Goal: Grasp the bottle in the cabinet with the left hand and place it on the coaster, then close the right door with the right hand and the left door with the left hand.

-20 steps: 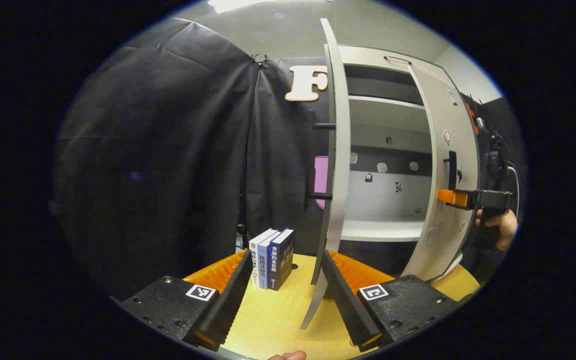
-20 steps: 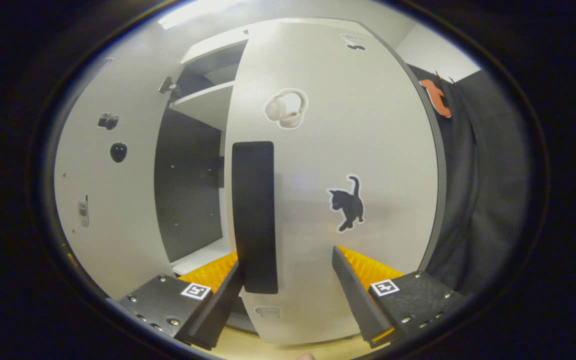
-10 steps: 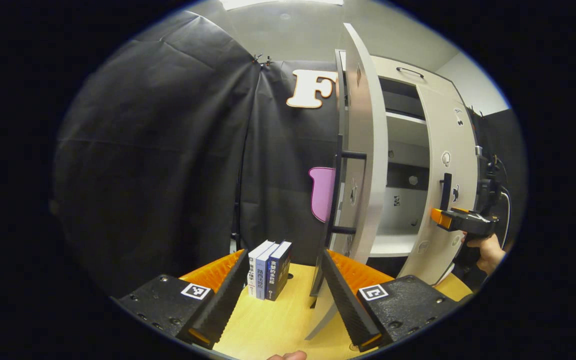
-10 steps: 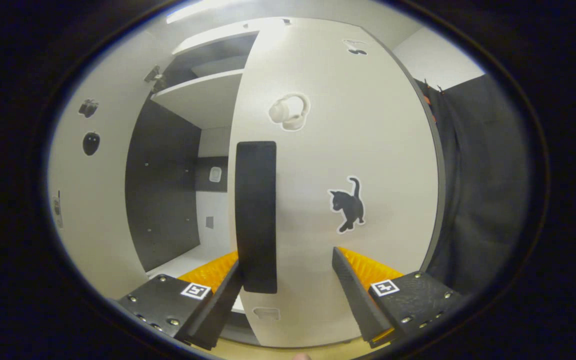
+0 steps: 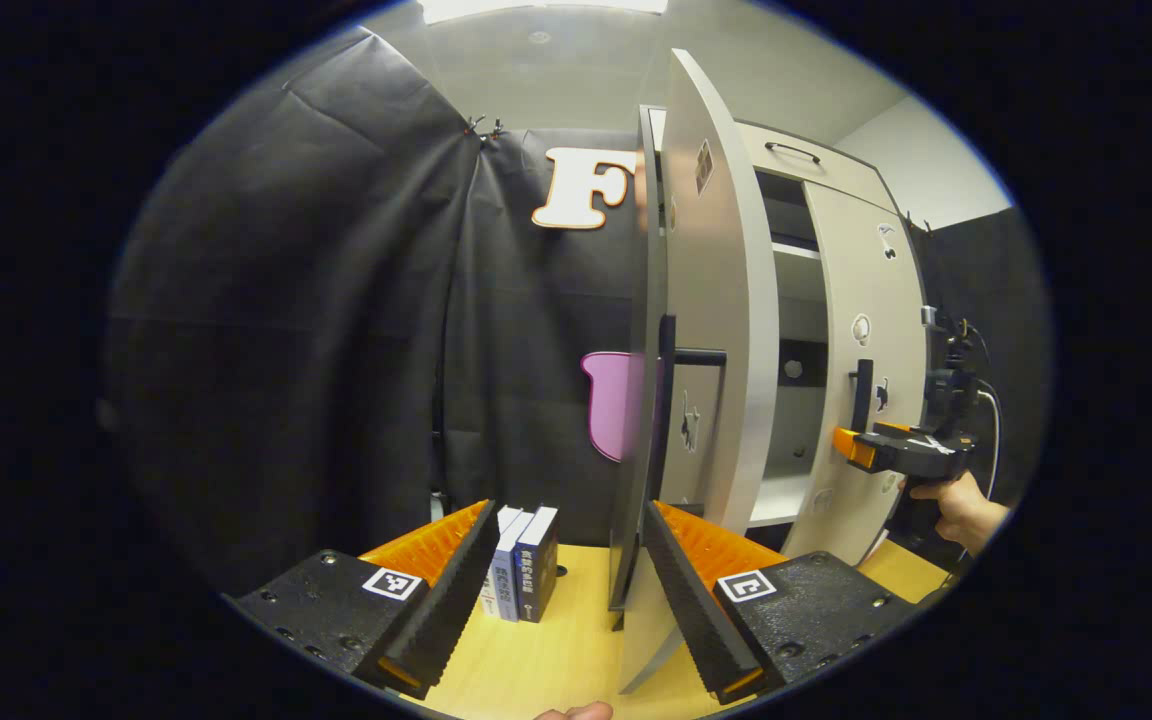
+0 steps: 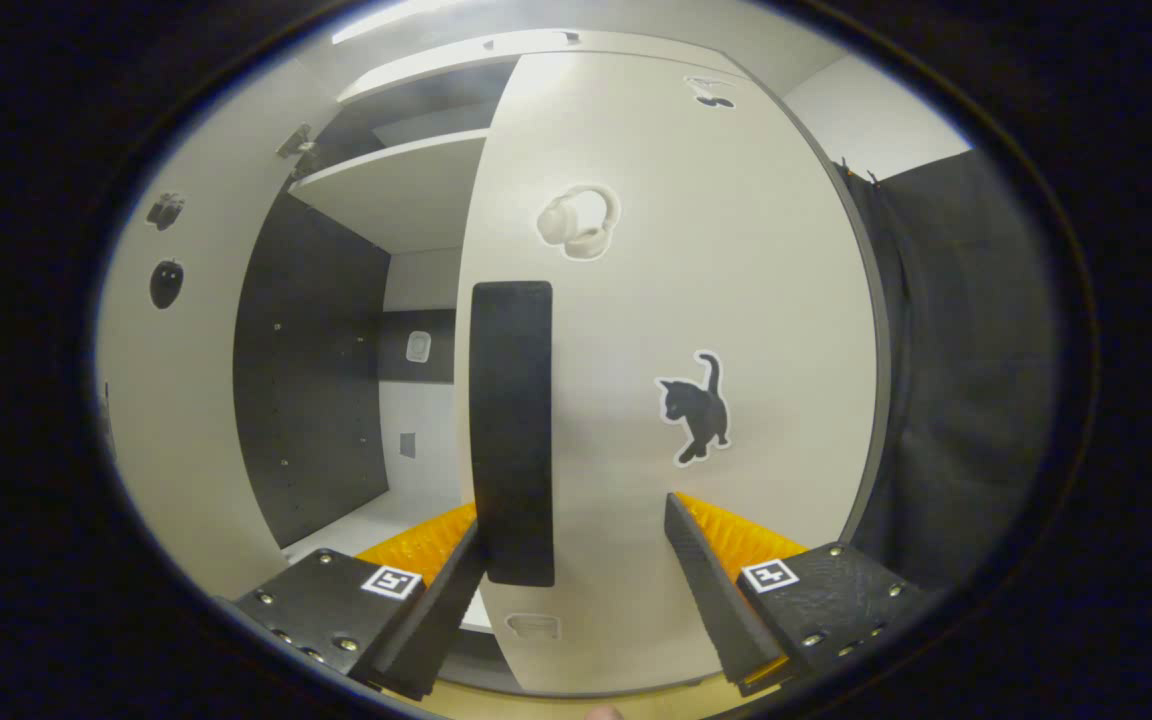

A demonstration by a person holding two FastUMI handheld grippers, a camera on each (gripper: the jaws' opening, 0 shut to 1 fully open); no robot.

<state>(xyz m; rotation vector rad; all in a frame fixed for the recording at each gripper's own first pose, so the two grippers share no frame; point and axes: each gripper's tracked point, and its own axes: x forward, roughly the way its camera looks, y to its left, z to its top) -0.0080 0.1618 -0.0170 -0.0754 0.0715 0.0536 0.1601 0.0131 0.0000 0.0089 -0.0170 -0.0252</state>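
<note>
Both tongs stand wide apart and hold nothing. At the bottom of the left gripper view, the left gripper (image 5: 564,590) points at the free edge of the left door (image 5: 711,330), which stands nearly edge-on; this edge comes down just inside its right finger (image 5: 691,600). The door's dark handle (image 5: 681,420) is on the side turned toward the booth's wall. Three books (image 5: 516,560) stand upright on the wooden table (image 5: 556,655), left of the door's foot, with bare table between them.

Farther right in the same view, the right door (image 5: 861,360) is partly shut, and a narrow gap with a shelf (image 5: 771,495) stays between the two doors. A hand (image 5: 956,505) holds the right gripper (image 5: 851,447) level, tips at the door's face near its handle.

From the right gripper view, the right gripper (image 6: 576,570) faces this door (image 6: 696,300) closely. The black handle (image 6: 511,430) hangs just beside its left finger (image 6: 436,610), and I cannot tell whether they touch. The cabinet (image 6: 336,350) interior is open to the left. The bottle and coaster I cannot make out.
</note>
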